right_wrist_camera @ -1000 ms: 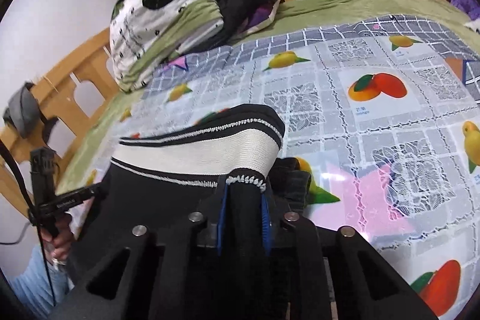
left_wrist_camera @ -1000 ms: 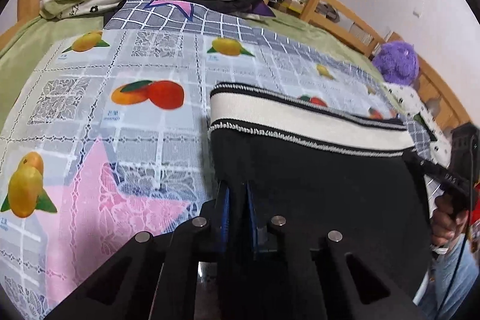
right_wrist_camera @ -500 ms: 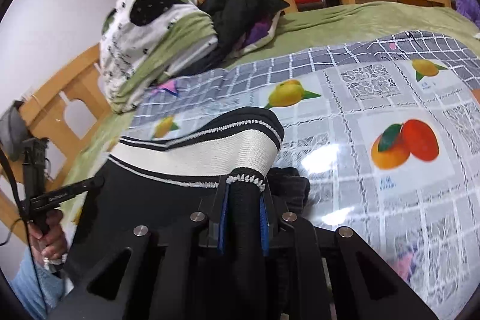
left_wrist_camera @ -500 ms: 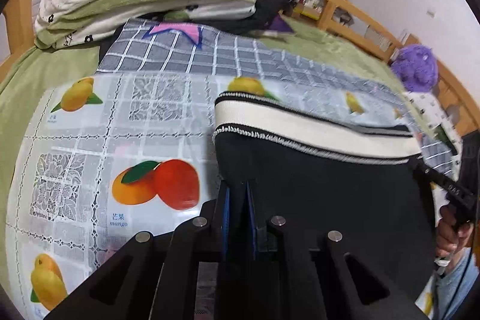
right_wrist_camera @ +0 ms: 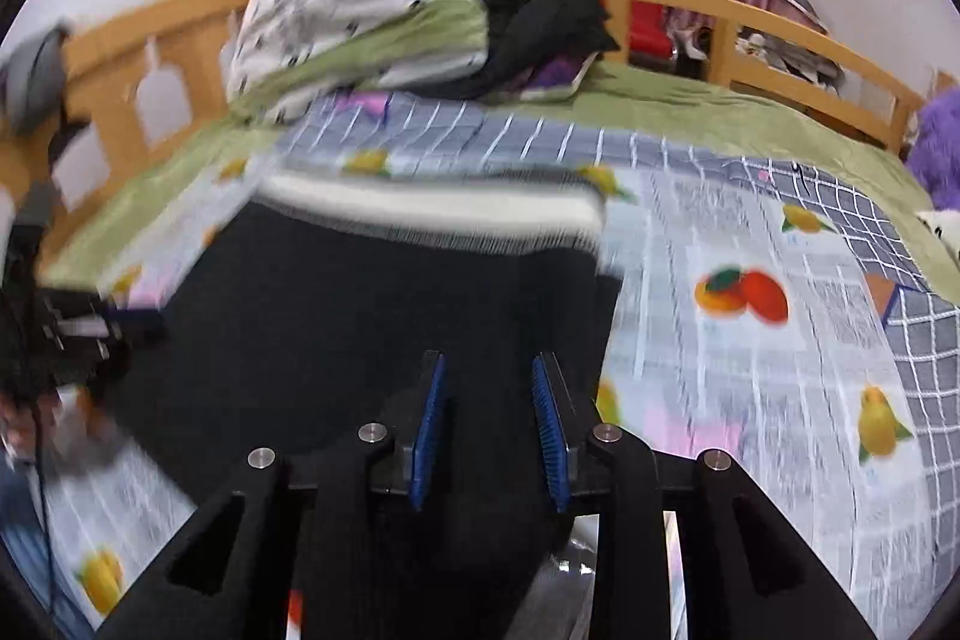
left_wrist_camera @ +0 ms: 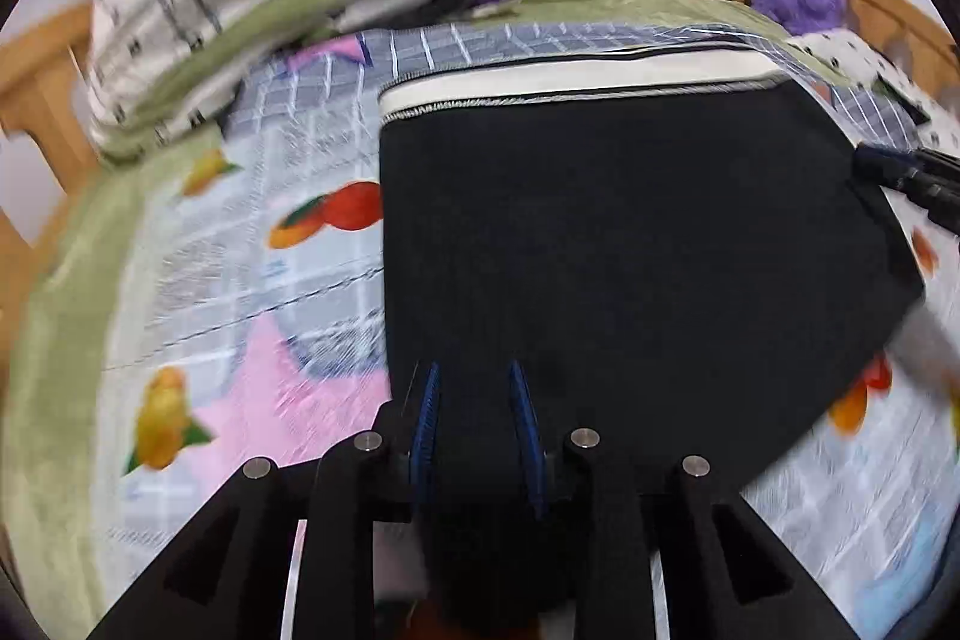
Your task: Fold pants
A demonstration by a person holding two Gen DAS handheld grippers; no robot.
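The black pants [left_wrist_camera: 630,244] lie flat on the fruit-print cloth [left_wrist_camera: 240,280] over the bed, white waistband [left_wrist_camera: 570,79] at the far edge. The left gripper [left_wrist_camera: 474,436] and right gripper [right_wrist_camera: 489,430] sit at the near edge, both jaws opening, dark fabric between the blue pads but not pinched.

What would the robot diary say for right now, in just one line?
step: letting go after fold | left gripper: fingers opening, black pants between | right gripper: fingers opening over pants | pants: flat on fruit-print cloth, waistband far side
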